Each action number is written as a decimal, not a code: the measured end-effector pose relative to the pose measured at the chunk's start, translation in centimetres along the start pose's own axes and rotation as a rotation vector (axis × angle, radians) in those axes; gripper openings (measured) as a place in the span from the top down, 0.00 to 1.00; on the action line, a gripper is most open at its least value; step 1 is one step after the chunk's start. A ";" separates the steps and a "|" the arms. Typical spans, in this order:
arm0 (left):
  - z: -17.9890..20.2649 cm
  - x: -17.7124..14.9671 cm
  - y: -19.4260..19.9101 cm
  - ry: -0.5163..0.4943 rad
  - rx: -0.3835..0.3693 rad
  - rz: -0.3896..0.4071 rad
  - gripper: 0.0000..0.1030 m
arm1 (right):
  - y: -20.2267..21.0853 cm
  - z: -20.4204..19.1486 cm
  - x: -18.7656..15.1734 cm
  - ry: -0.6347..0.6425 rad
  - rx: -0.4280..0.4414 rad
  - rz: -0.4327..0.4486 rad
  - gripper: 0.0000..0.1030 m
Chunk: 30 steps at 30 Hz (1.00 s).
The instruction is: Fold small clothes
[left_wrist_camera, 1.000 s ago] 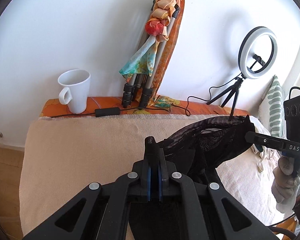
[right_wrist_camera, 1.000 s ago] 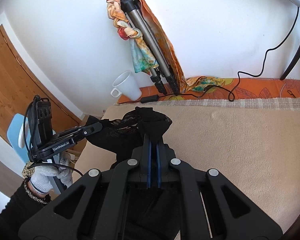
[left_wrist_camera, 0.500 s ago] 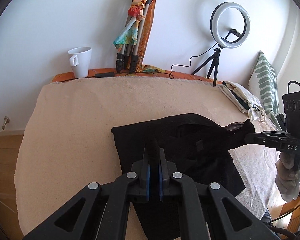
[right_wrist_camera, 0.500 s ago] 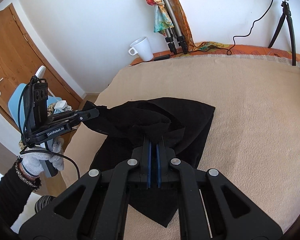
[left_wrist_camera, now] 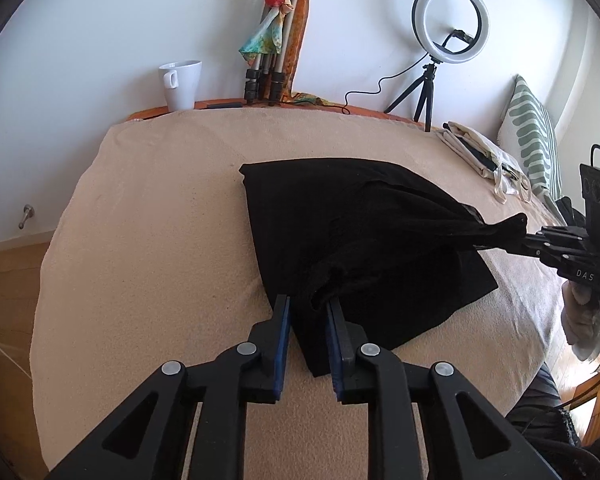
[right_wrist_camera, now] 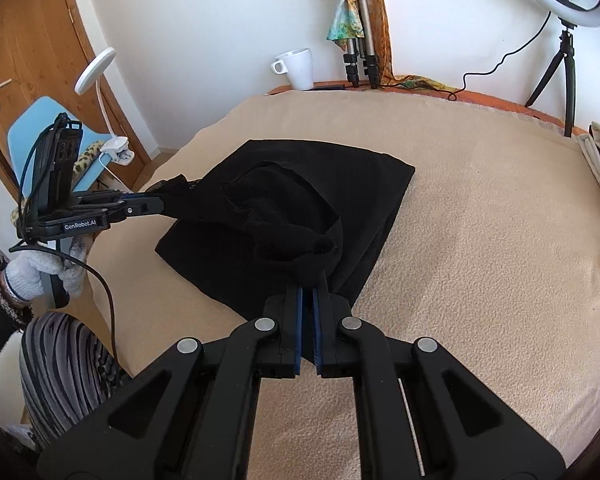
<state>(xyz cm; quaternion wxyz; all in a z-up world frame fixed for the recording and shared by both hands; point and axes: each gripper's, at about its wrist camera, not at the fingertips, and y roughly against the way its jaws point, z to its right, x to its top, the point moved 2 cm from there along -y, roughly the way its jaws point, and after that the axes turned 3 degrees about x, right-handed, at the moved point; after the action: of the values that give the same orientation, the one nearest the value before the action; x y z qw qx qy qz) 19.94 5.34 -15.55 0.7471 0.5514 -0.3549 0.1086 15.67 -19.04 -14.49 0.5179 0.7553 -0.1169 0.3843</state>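
A small black garment (left_wrist_camera: 340, 216) lies spread on the beige blanket (left_wrist_camera: 160, 240), and shows in the right wrist view (right_wrist_camera: 284, 208) too. My left gripper (left_wrist_camera: 308, 312) is open, its jaws apart around the garment's near corner, which hangs loose between them. In the right wrist view the left gripper (right_wrist_camera: 156, 206) looks close to the cloth's left corner. My right gripper (right_wrist_camera: 308, 280) is shut on the garment's other corner and holds it lifted, so the cloth is bunched; it also shows in the left wrist view (left_wrist_camera: 528, 236).
At the back stand a white mug (left_wrist_camera: 180, 84), a tripod wrapped in a colourful scarf (left_wrist_camera: 276, 32) and a ring light (left_wrist_camera: 450, 28). Folded cream cloth (left_wrist_camera: 484, 156) and a striped pillow (left_wrist_camera: 536, 132) lie at the right. The blanket's edges drop off left and near.
Both grippers pulled back and lowered the garment onto the blanket, where it now lies spread. The left gripper has opened and let go of its corner; the right stays shut.
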 end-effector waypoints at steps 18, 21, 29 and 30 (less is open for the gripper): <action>-3.1 -1.1 0.2 0.384 -0.184 -0.052 0.66 | 2.2 2.9 -3.2 -0.401 0.247 0.005 0.72; -3.0 -0.8 -0.9 0.426 -0.226 -0.090 0.61 | 1.4 3.3 -3.3 -0.510 0.329 -0.001 0.72; -3.4 -1.0 -2.0 0.481 -0.217 -0.137 0.65 | -0.4 4.9 -4.8 -0.679 0.352 -0.034 0.72; -3.3 -1.0 -2.1 0.475 -0.211 -0.142 0.69 | -0.6 5.0 -5.0 -0.695 0.365 -0.039 0.72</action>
<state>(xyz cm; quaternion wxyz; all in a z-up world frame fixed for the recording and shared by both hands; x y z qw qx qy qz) 21.71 7.83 -18.21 0.8685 0.4532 -0.1394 0.1445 14.95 -24.23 -19.24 0.3116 0.9222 -0.2007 0.1103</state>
